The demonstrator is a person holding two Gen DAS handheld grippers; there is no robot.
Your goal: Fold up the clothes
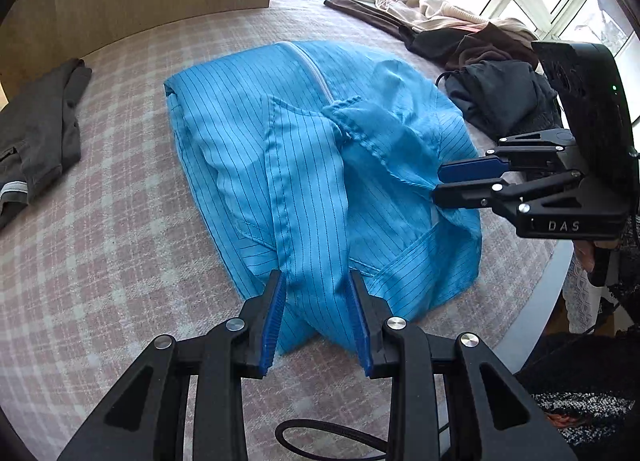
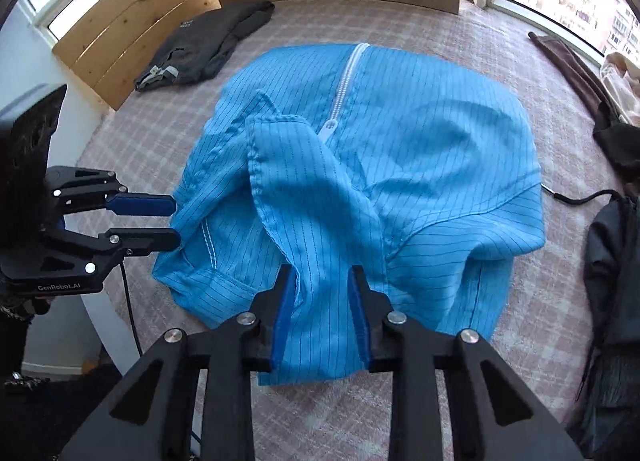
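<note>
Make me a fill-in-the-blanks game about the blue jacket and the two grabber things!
1. The striped jacket on the checked bedcover is coloured ____.
2. The fastener running down the jacket's middle is a white ____.
3. The left gripper and the right gripper each have jacket ____ between their fingers.
4. The folded garment lying apart from the jacket is dark ____.

Missing words: blue; zipper; fabric; grey
</note>
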